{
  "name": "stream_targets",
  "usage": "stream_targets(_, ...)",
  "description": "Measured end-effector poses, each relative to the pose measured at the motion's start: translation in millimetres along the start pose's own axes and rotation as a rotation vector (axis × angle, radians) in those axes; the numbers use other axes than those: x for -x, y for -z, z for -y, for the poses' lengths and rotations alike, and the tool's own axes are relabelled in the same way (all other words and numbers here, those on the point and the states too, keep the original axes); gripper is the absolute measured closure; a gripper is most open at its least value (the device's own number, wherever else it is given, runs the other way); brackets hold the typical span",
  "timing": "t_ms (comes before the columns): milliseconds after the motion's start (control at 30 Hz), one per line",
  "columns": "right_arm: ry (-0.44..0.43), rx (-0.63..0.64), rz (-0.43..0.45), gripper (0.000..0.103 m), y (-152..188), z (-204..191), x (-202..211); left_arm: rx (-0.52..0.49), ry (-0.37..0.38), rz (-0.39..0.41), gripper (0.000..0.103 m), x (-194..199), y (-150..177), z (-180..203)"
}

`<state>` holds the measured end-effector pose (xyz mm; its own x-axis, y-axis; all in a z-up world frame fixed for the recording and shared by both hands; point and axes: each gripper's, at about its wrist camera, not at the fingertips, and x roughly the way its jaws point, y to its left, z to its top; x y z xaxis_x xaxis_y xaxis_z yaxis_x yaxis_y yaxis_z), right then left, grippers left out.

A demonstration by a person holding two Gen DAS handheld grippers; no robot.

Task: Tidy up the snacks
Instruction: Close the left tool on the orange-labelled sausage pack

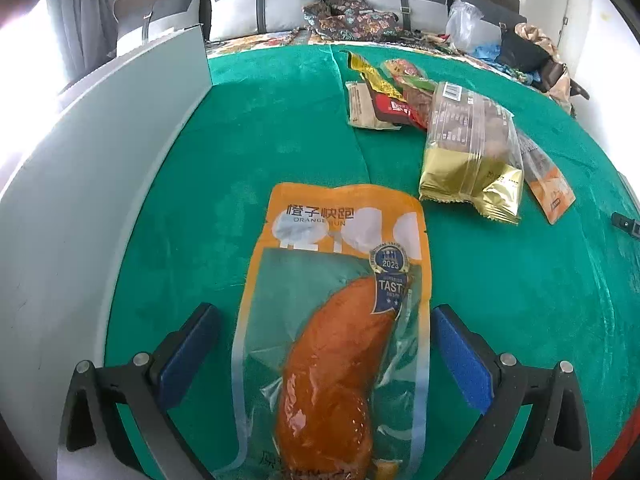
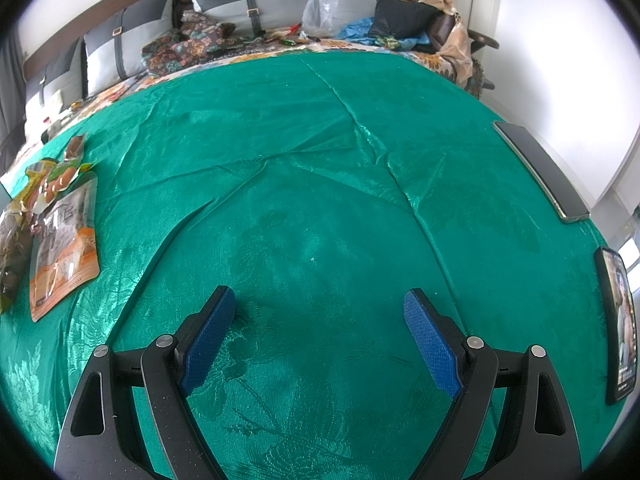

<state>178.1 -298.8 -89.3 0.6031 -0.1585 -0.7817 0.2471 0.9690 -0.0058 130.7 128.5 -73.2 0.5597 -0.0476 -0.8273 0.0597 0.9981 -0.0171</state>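
Left claw (image 1: 324,332) is wide open, with the orange snack bag (image 1: 340,320) lying between its fingers. Right claw (image 2: 320,320) is open too, over the green cloth (image 2: 320,160).

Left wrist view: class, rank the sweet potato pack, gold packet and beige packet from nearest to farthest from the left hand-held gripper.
1. Sweet potato pack, between the open jaws of the left hand-held gripper.
2. Gold packet, farther, right.
3. Beige packet, farthest, in the pile.
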Motion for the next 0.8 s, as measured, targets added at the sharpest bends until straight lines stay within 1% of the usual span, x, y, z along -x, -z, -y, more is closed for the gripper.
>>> stream_targets(100, 0.000, 0.000, 0.000, 0.015, 0.1, 0.4, -0.2, 0.005, -0.005, 0.005, 0.000, -8.0, -6.9, 0.6)
stream_targets(400, 0.000, 0.000, 0.000, 0.015, 0.2, 0.5, -0.2, 0.018, -0.022, 0.018, 0.000, -1.9, 1.7, 2.6)
stream_targets(800, -0.001, -0.001, 0.000, 0.015, 0.1, 0.5, 0.1, 0.017, -0.022, 0.017, 0.000, -2.8, 0.9, 3.0)
